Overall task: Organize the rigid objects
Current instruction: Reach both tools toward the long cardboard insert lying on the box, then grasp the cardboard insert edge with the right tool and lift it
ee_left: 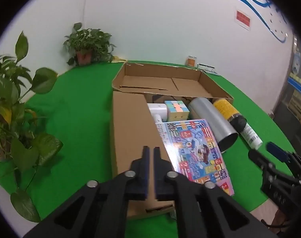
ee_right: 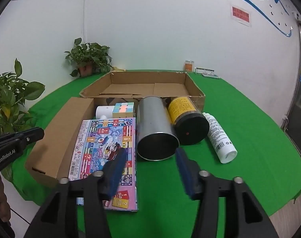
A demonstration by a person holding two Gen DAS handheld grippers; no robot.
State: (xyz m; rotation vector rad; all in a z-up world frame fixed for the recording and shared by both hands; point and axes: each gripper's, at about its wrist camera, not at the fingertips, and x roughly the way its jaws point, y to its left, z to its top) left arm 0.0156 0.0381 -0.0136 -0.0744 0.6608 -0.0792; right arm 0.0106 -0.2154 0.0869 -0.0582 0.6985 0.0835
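Right hand-held gripper [ee_right: 150, 158] wide open, empty, just short of lying silver metal cylinder can [ee_right: 155, 127] dead ahead on green bench [ee_right: 249, 138]; left hand-held gripper [ee_left: 151, 154] nearly closed, empty; straddle rim squarely, clamp firmly, likely rolls.

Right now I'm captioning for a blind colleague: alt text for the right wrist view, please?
The open right gripper hovers before a silver metal can lying on a green table, between a colorful board game box and a yellow-labelled black-lidded jar; an open cardboard tray sits behind.
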